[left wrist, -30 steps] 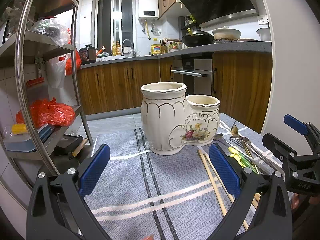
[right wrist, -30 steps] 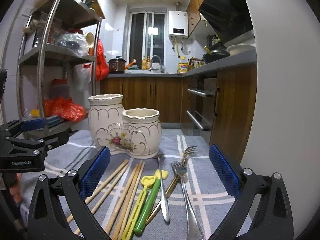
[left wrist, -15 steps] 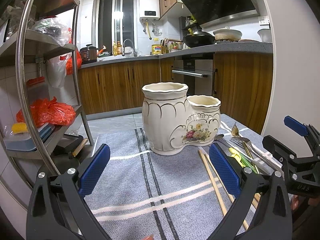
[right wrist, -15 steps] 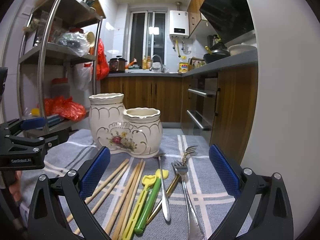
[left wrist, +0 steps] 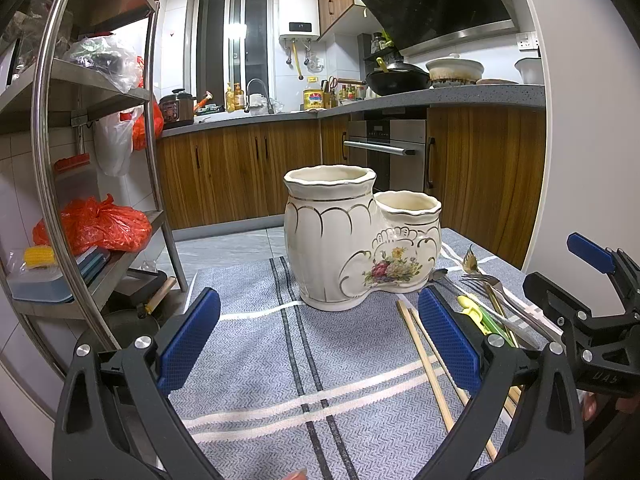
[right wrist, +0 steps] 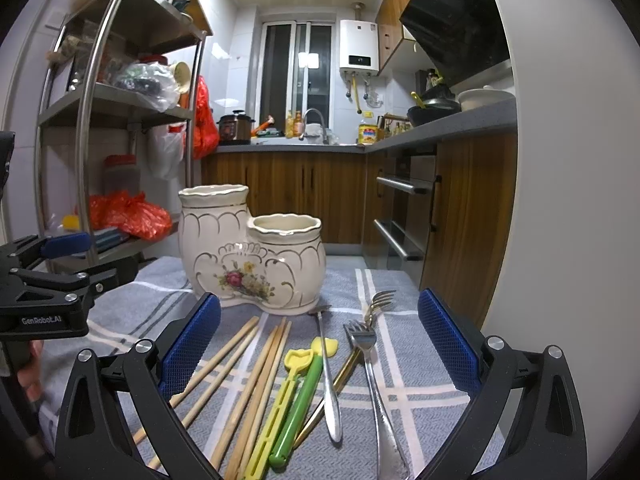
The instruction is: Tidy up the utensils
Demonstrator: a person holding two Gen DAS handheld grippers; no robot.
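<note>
A cream two-pot ceramic holder [left wrist: 360,240] [right wrist: 252,256] with a flower print stands on the grey striped cloth [left wrist: 272,352], both pots empty. In front of it lie several wooden chopsticks [right wrist: 248,376], a yellow plastic utensil [right wrist: 280,400], a green one [right wrist: 300,404], a steel spoon [right wrist: 329,376], a gold fork [right wrist: 372,308] and a steel fork [right wrist: 370,364]. My right gripper [right wrist: 318,352] hangs open just above these utensils, holding nothing. My left gripper [left wrist: 318,344] is open over bare cloth, left of the chopsticks [left wrist: 428,364].
A steel shelf rack [left wrist: 60,160] with red bags and boxes stands close on the left. Wooden kitchen cabinets [left wrist: 240,176] and an oven [left wrist: 384,148] are behind the table. A white wall [right wrist: 560,200] borders the right side.
Both views have drifted only slightly; the holder sits a little further right in the left wrist view. Both grippers stay open and empty.
</note>
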